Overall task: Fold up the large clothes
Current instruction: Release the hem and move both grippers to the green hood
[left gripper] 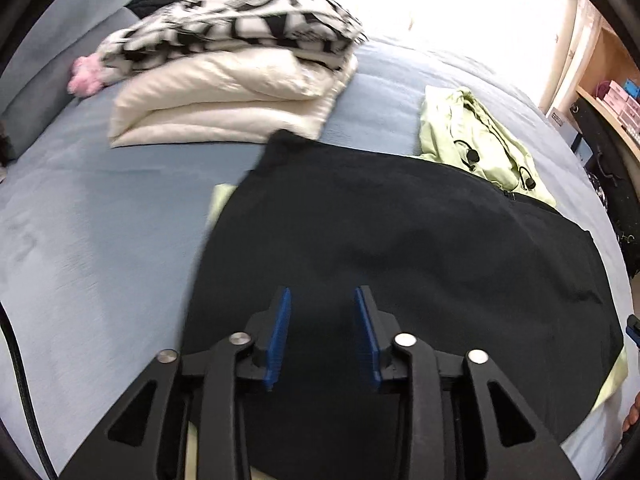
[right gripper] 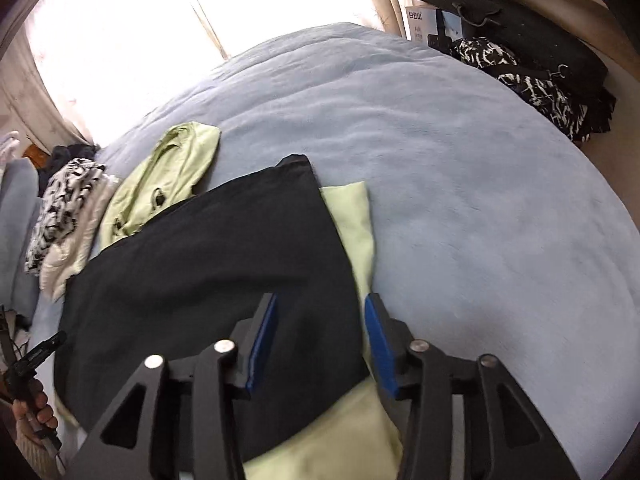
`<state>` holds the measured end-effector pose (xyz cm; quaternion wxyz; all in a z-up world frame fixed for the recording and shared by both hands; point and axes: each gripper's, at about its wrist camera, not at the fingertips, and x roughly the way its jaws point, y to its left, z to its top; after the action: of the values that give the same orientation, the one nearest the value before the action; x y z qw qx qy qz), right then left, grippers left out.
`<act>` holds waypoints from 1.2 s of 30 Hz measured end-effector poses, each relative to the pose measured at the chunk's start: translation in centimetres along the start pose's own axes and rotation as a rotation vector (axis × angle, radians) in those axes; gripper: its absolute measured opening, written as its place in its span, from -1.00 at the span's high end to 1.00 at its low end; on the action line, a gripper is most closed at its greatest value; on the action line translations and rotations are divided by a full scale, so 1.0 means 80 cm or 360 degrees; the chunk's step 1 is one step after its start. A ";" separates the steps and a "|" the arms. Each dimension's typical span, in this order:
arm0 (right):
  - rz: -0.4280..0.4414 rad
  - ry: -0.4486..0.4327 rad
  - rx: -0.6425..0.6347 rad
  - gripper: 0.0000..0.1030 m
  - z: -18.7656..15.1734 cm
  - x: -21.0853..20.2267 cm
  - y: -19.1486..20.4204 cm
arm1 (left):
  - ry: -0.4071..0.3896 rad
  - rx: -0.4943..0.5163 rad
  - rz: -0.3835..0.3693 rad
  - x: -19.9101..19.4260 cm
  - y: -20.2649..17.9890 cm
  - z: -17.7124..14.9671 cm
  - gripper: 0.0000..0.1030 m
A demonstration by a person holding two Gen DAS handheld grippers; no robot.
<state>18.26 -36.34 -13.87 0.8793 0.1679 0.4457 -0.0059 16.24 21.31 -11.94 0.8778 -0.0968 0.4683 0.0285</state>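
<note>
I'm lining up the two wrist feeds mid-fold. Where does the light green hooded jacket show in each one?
Left wrist: the light green jacket lies upper right, its hood poking out beyond the far edge of the black garment.
Right wrist: the same jacket sits left of center, hood at the black garment's far left edge.
Shared landmark: the black-and-white patterned pile.

on the blue bedspread (left gripper: 100, 220): one black garment (left gripper: 400, 248) spread flat, one pale green hooded jacket (left gripper: 472, 140) beneath it, one folded cream quilt (left gripper: 224, 100), one black-and-white patterned cloth (left gripper: 240, 28) on top, one pink fluffy item (left gripper: 84, 78). two blue-padded grippers, left (left gripper: 322, 334) and right (right gripper: 320, 346).
</note>
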 end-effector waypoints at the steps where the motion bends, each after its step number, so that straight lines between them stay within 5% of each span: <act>1: 0.0012 0.0004 0.0000 0.00 -0.005 -0.009 -0.003 | -0.0007 -0.0007 0.0016 -0.011 0.008 -0.007 0.20; 11: 0.0075 0.0102 -0.0020 -0.01 -0.058 -0.005 -0.027 | 0.0063 0.0022 0.0019 -0.055 0.036 -0.085 0.17; 14: 0.0073 0.0115 -0.0050 0.82 -0.061 -0.001 -0.020 | 0.0051 0.0091 0.0075 -0.055 0.021 -0.090 0.17; 19: -0.0007 0.0025 -0.0073 0.96 -0.074 -0.034 -0.026 | 0.0086 0.0127 0.0145 -0.040 0.025 -0.097 0.16; 24: -0.0138 0.0159 0.0070 0.95 -0.093 -0.019 -0.065 | 0.0103 0.0121 0.0174 -0.041 0.026 -0.090 0.14; 27: -0.0173 0.0001 0.0093 0.92 -0.081 -0.050 -0.055 | 0.0030 0.0153 0.0157 -0.057 0.014 -0.078 0.14; 29: -0.0138 -0.0100 0.0006 0.76 -0.067 -0.067 -0.023 | -0.0013 0.0180 0.0131 -0.061 -0.003 -0.067 0.14; 32: -0.0013 -0.0124 -0.0144 0.23 -0.045 -0.061 0.044 | -0.0022 0.0218 0.0081 -0.047 -0.034 -0.050 0.14; 36: 0.0169 -0.0060 -0.0322 0.15 -0.025 -0.012 0.152 | -0.0029 0.0275 0.0039 -0.016 -0.082 -0.024 0.14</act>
<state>18.03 -24.40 -10.69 0.8991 0.1016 0.4178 0.0825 14.85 14.55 -11.00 0.8867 -0.0148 0.4621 -0.0005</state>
